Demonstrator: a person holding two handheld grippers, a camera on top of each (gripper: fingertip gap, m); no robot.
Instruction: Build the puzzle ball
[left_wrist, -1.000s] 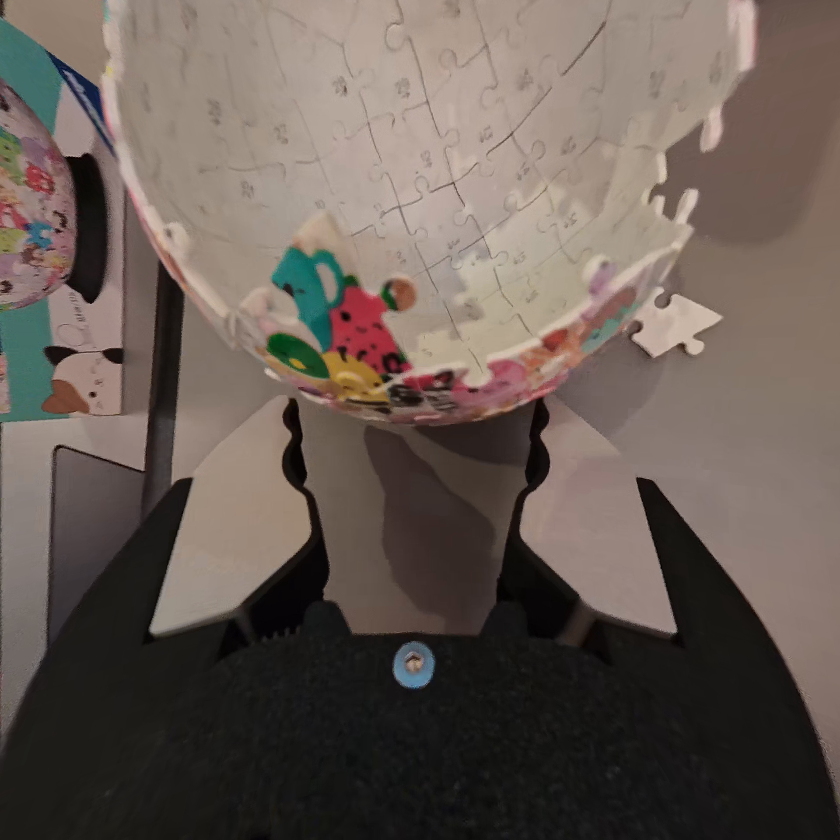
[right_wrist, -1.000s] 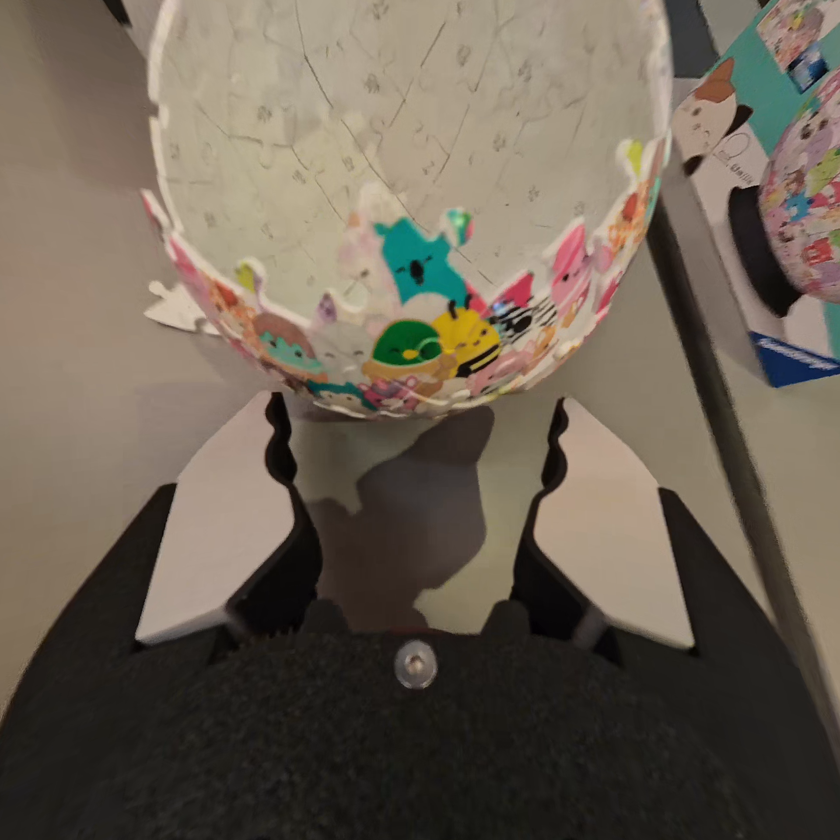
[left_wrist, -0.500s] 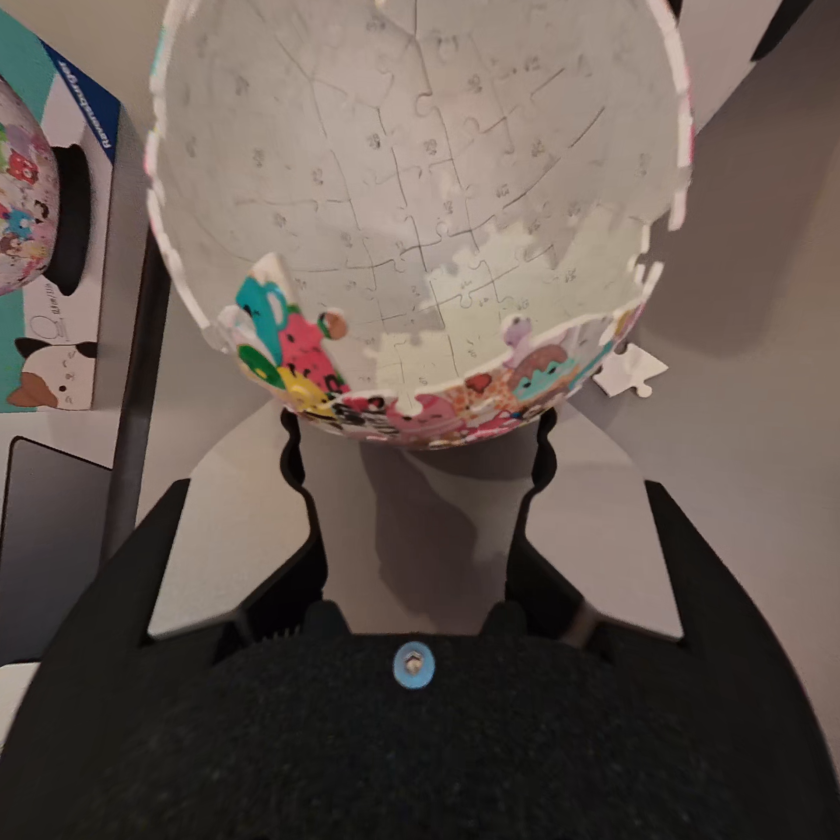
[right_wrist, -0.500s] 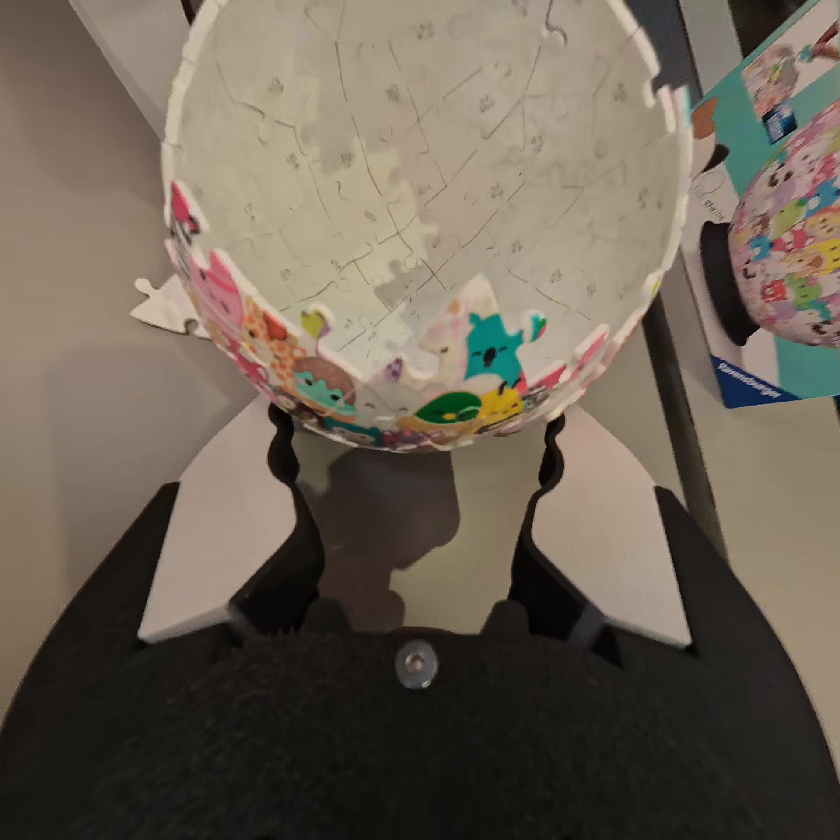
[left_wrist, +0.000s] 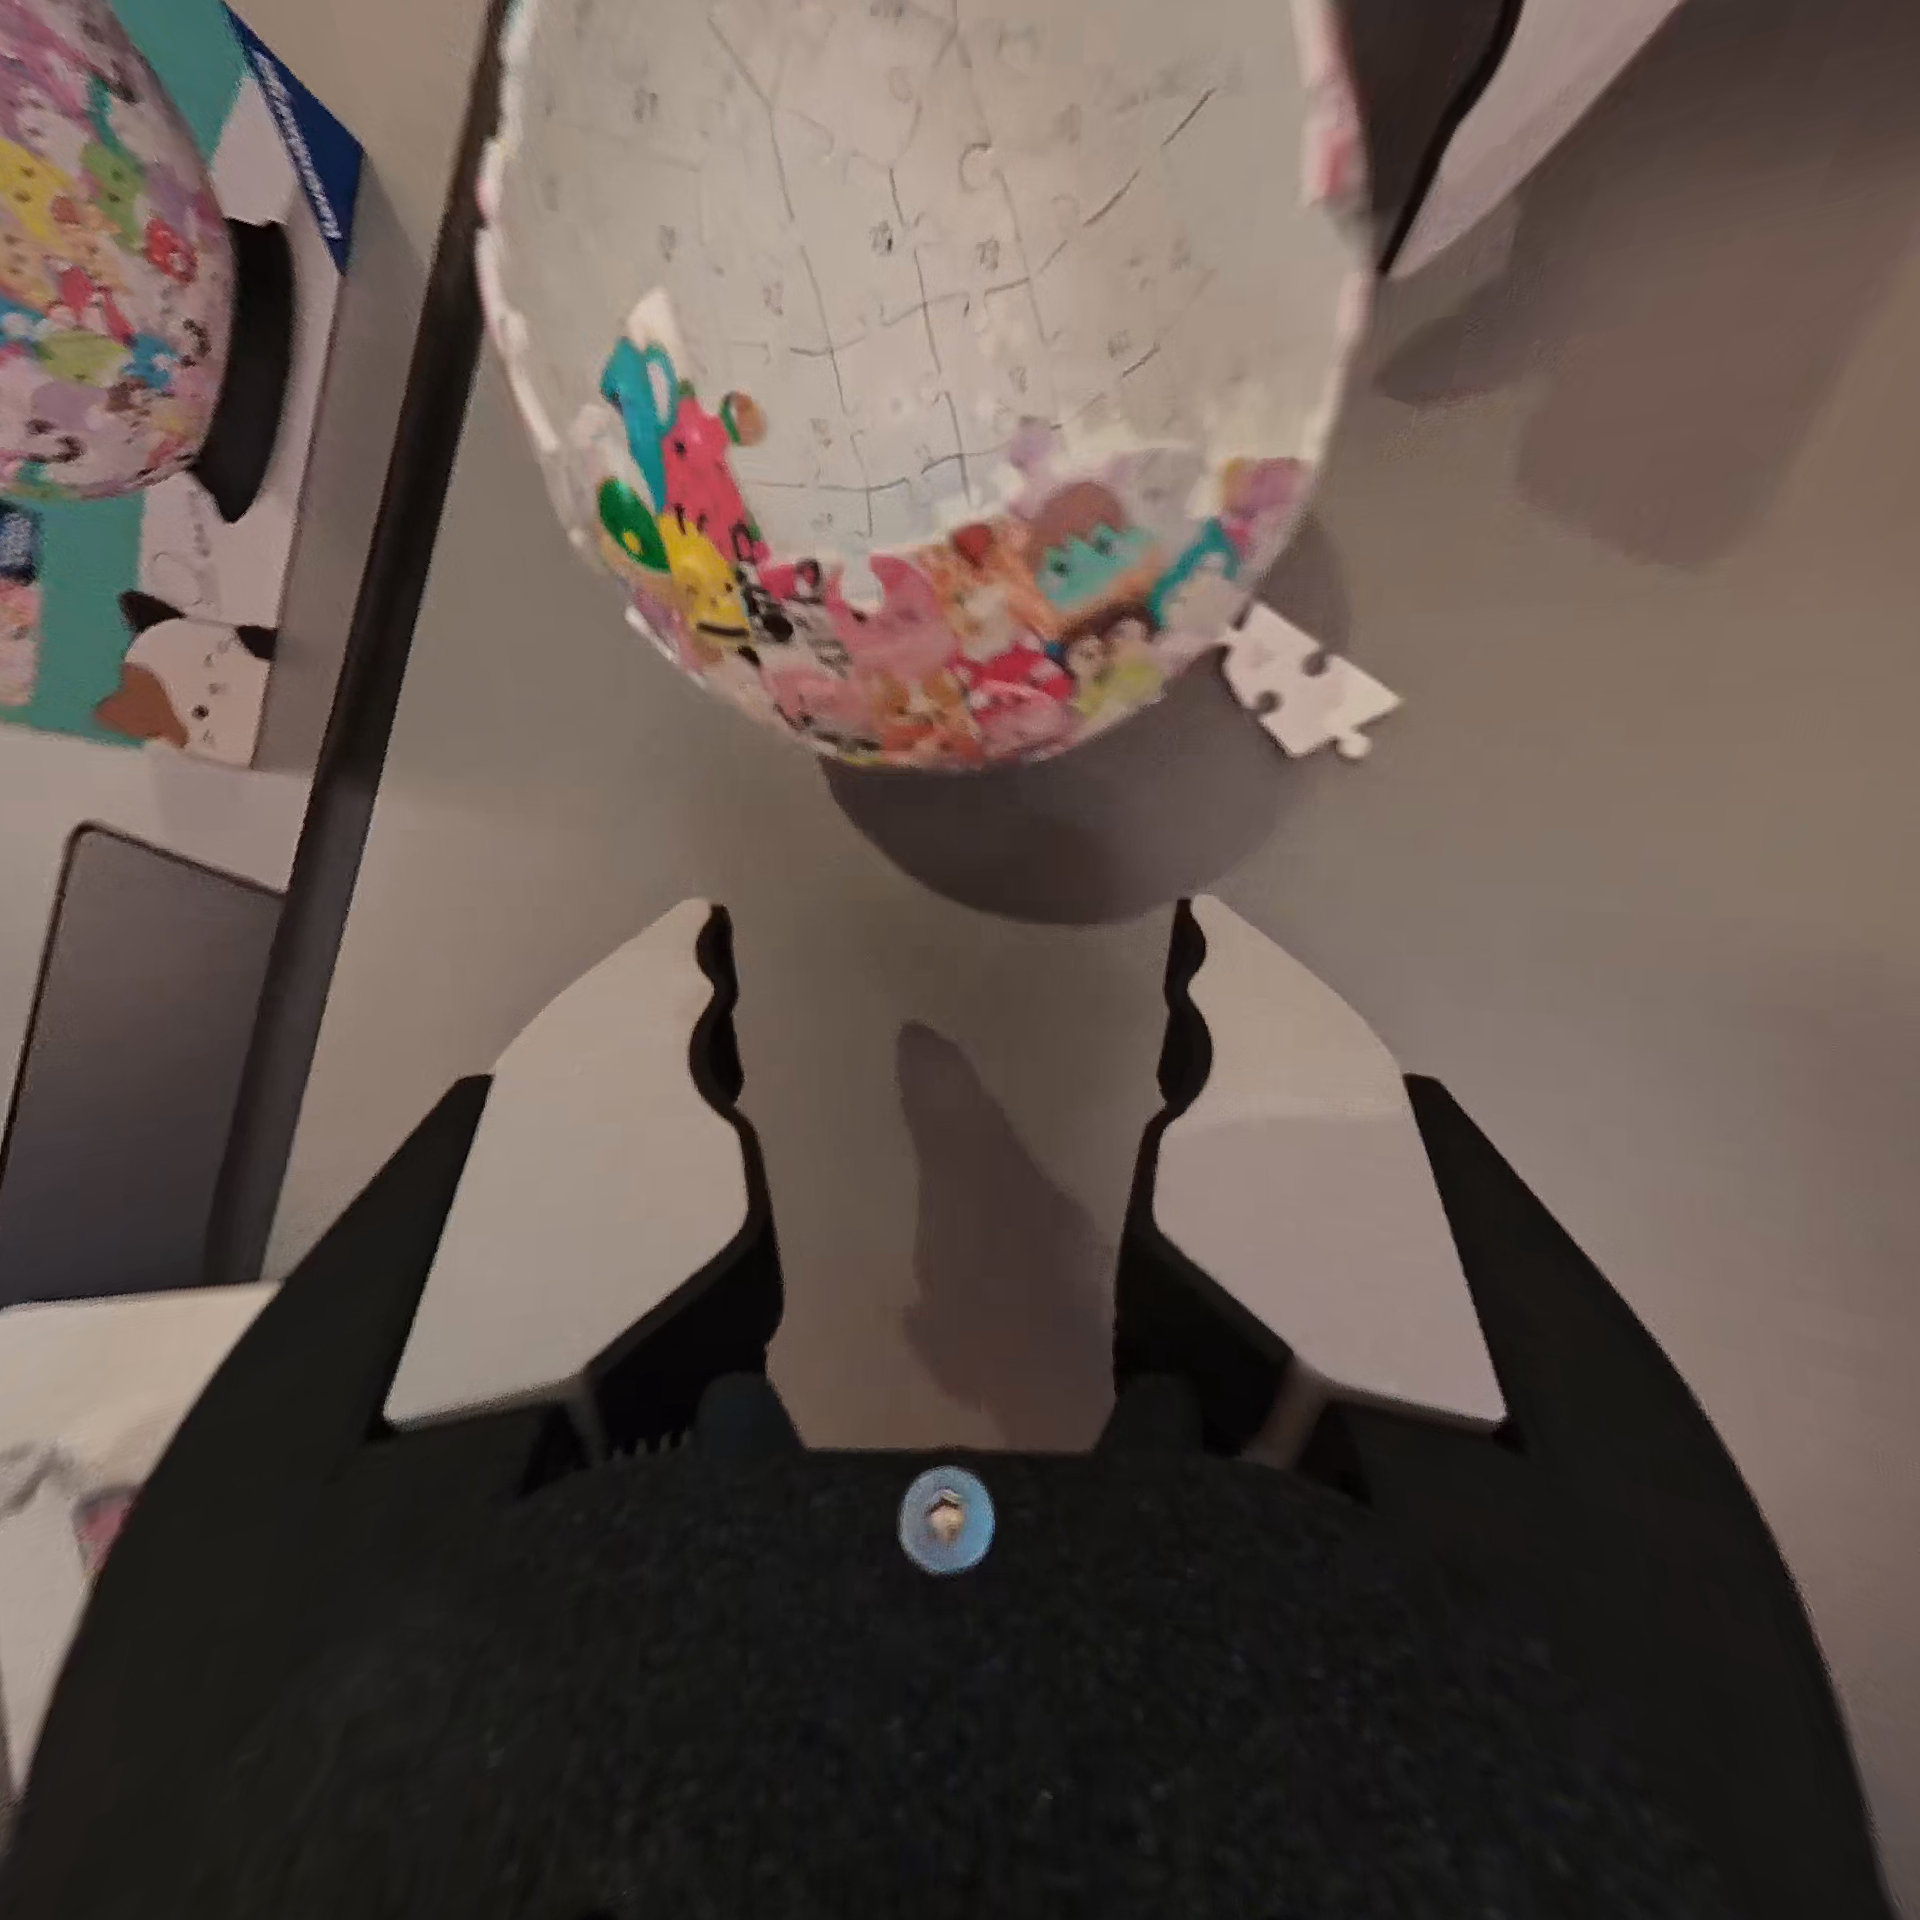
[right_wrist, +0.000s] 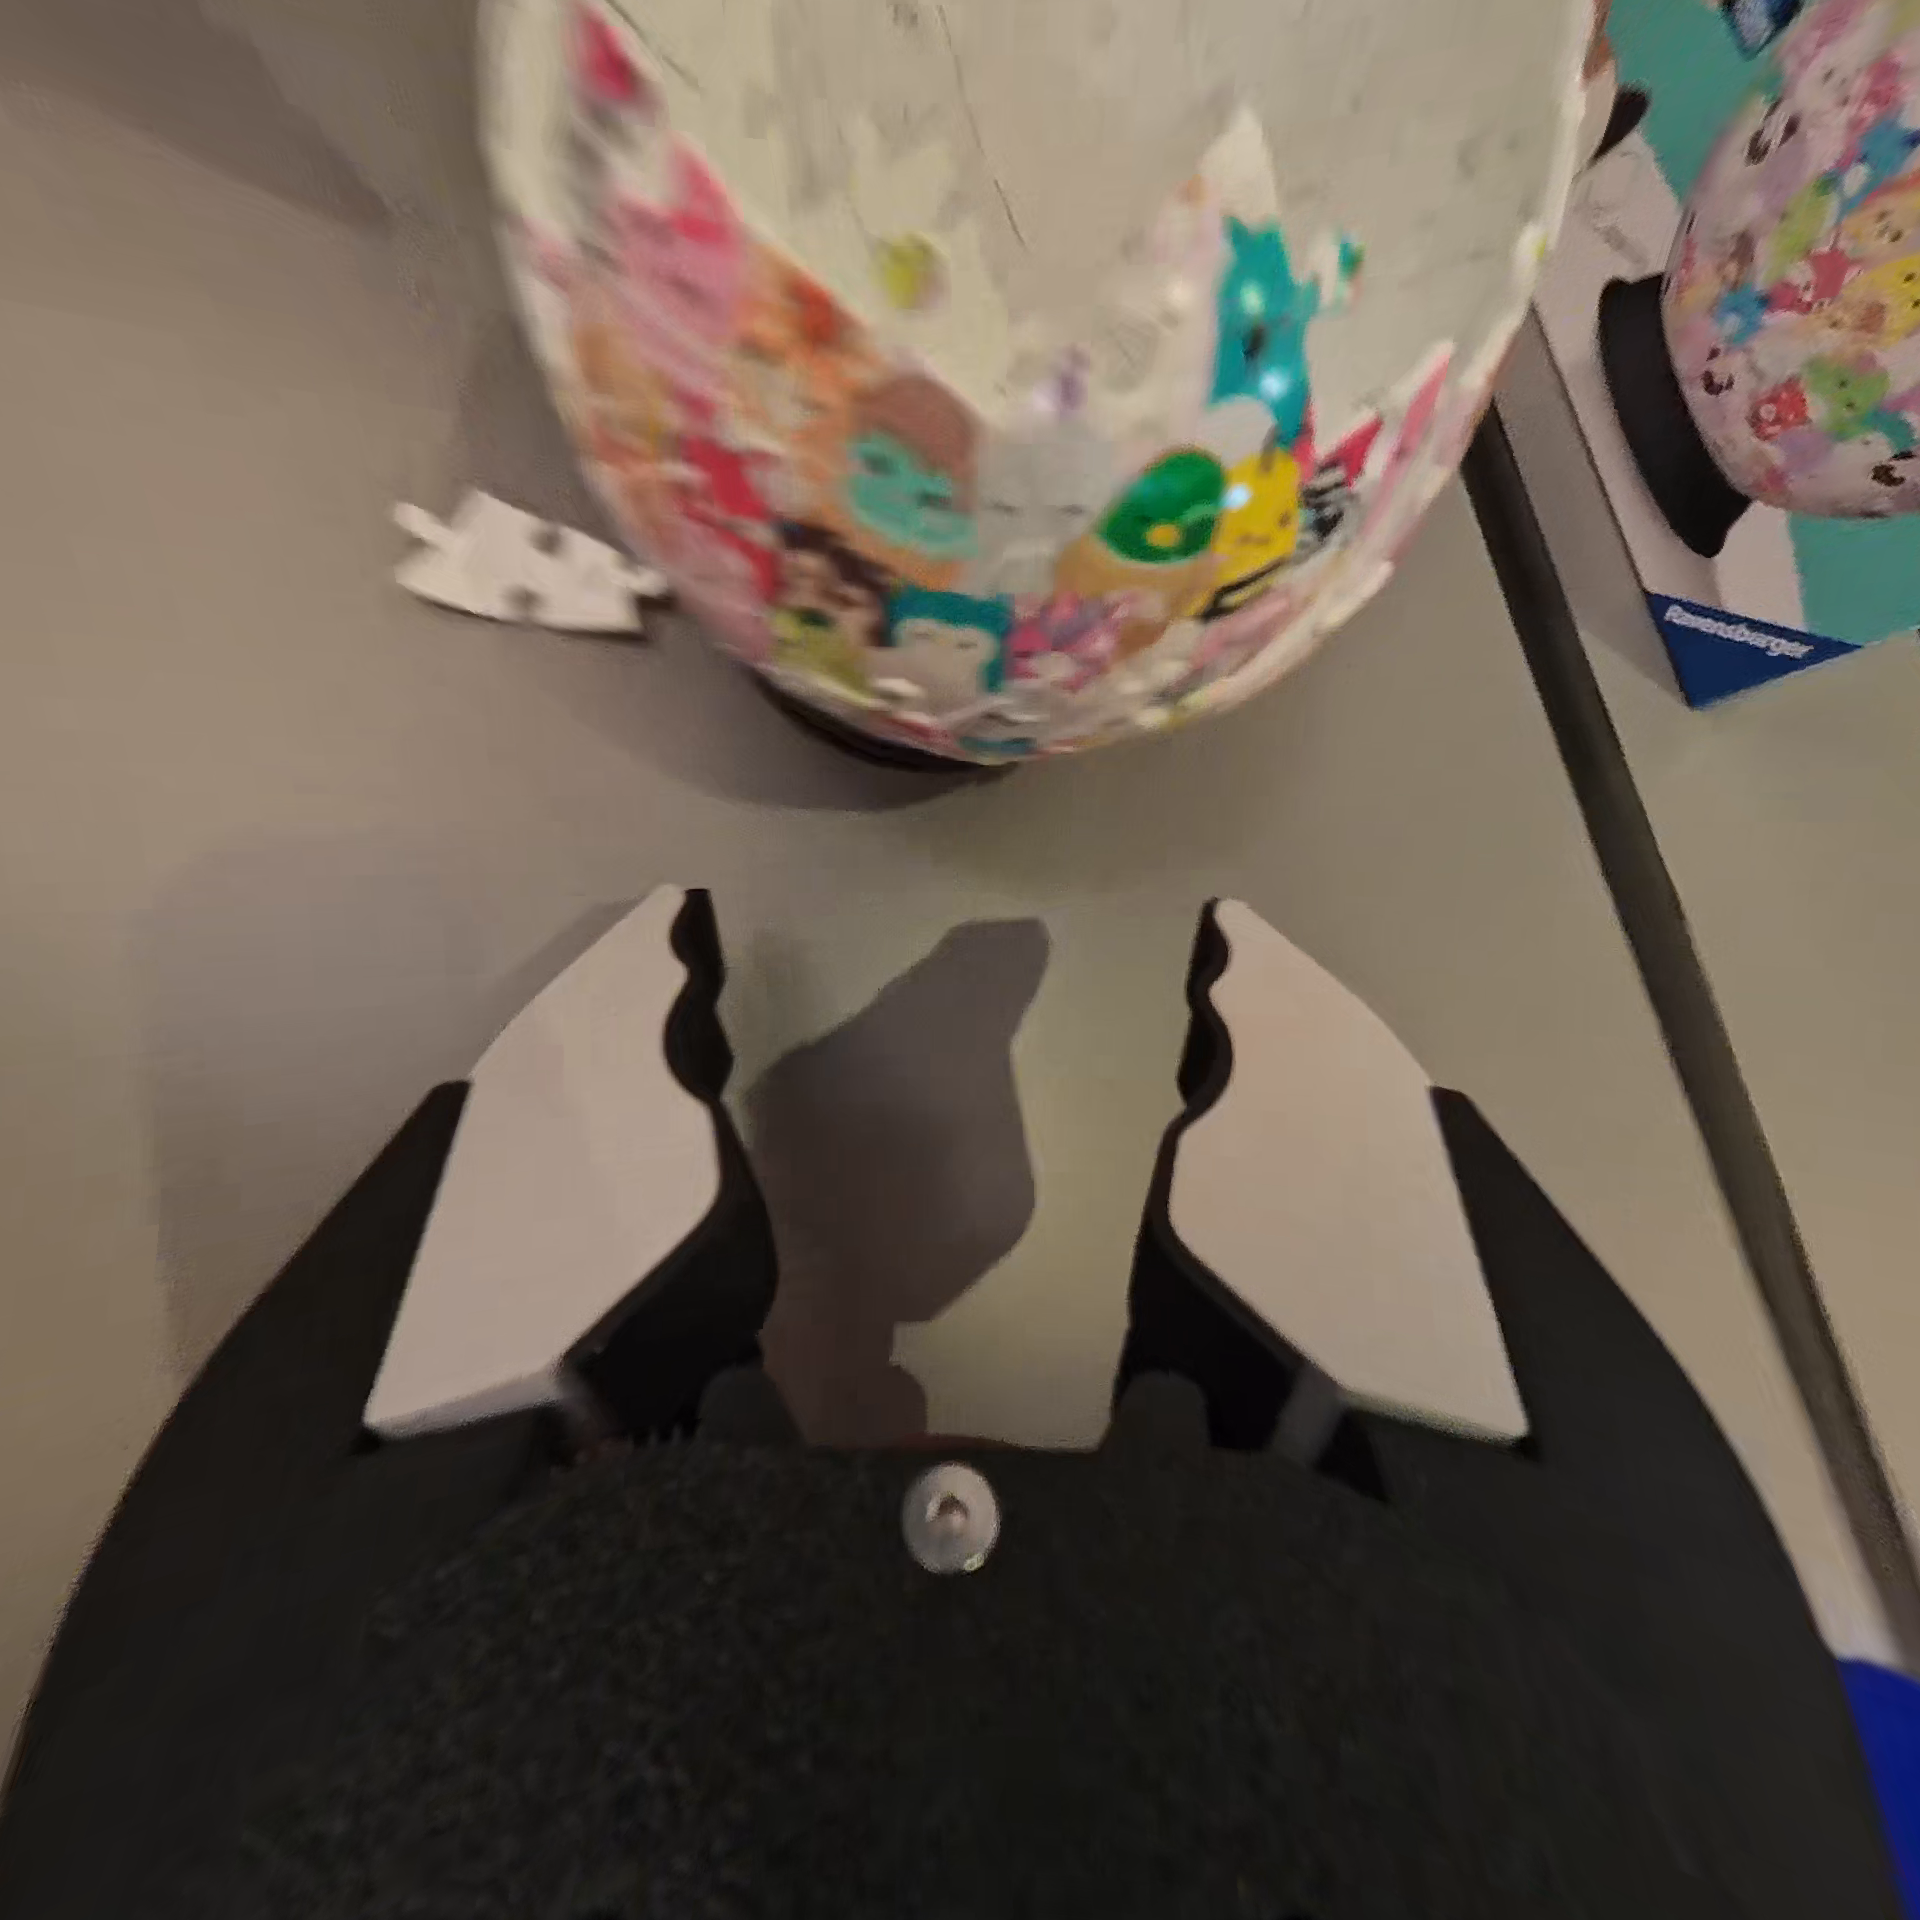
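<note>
Left wrist view shows the half-built puzzle ball (left_wrist: 914, 416), an open shell, white inside and printed outside, seated on the grey table (left_wrist: 1662, 935), perhaps on a dark stand. A loose puzzle piece (left_wrist: 1304, 681) lies touching the shell's base. The picture box (left_wrist: 156, 416) stands beyond a dark strip. Left gripper (left_wrist: 951, 914) and right gripper (right_wrist: 951, 904) hover near it, jaws apart, empty. It looks light and fragile; cradle the joined lower wall, not the jagged rim.

Matt white inside the puzzle ball (left_wrist: 935, 260), glossy printed outside; smooth matt grey table (left_wrist: 1662, 935).
</note>
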